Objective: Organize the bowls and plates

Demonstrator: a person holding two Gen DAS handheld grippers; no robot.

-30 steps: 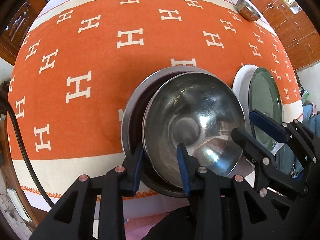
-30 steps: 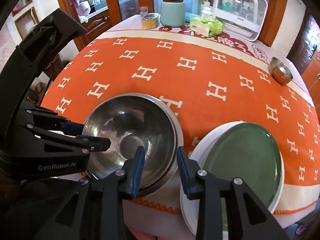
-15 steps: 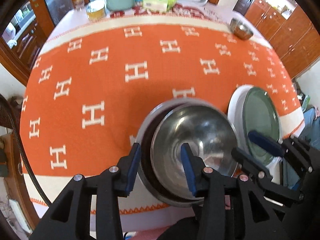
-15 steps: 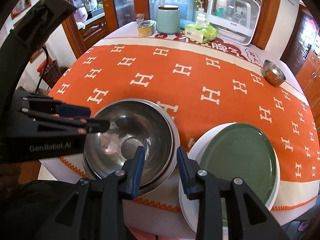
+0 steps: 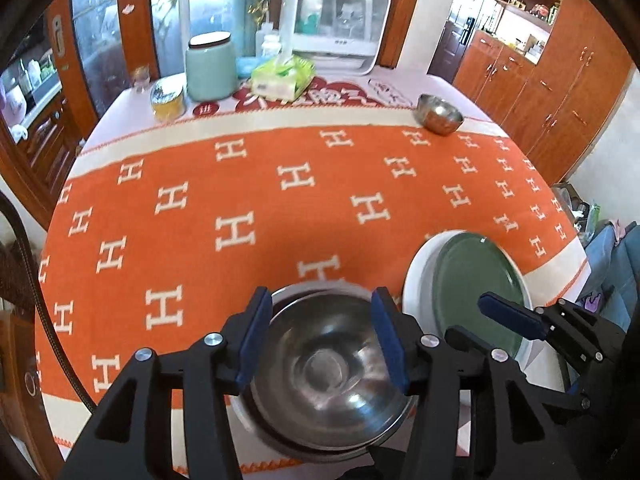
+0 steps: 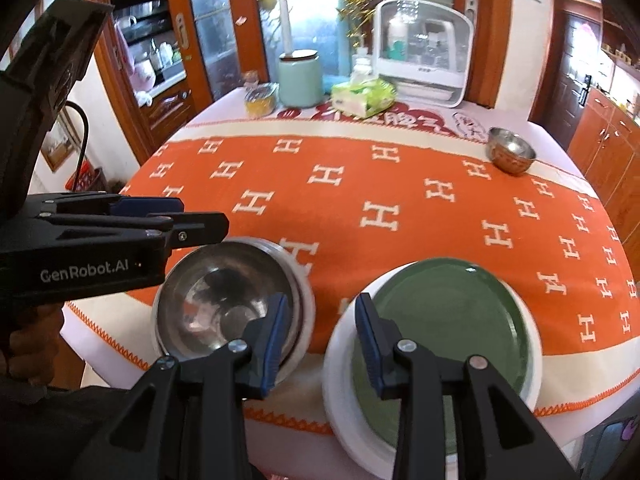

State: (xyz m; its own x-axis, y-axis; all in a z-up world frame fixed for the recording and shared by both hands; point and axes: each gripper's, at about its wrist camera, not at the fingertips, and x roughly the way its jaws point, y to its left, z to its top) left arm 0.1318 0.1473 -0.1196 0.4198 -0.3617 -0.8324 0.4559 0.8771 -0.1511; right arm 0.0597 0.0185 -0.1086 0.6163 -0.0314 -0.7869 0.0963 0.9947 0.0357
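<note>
A steel bowl [image 5: 324,372] sits nested in a larger steel bowl [image 5: 256,420] at the table's near edge; the pair also shows in the right wrist view [image 6: 216,312]. To their right a green plate [image 5: 476,280] lies on a white plate [image 5: 416,276], seen too in the right wrist view [image 6: 448,312]. A small steel bowl [image 5: 439,114] stands at the far right [image 6: 512,152]. My left gripper [image 5: 320,336] is open and empty above the nested bowls. My right gripper [image 6: 322,336] is open and empty between the bowls and the plates.
An orange cloth with white H marks [image 5: 280,184] covers the round table. At the far edge stand a pale green canister [image 5: 210,66], a tissue pack [image 5: 284,78], a yellow jar [image 5: 168,100] and a white appliance [image 5: 336,28]. Wooden cabinets [image 5: 560,80] stand at right.
My left gripper has let go of the inner bowl, opened wider and drawn back and up. The bowl now rests level in the larger one. The right gripper has pulled back a little.
</note>
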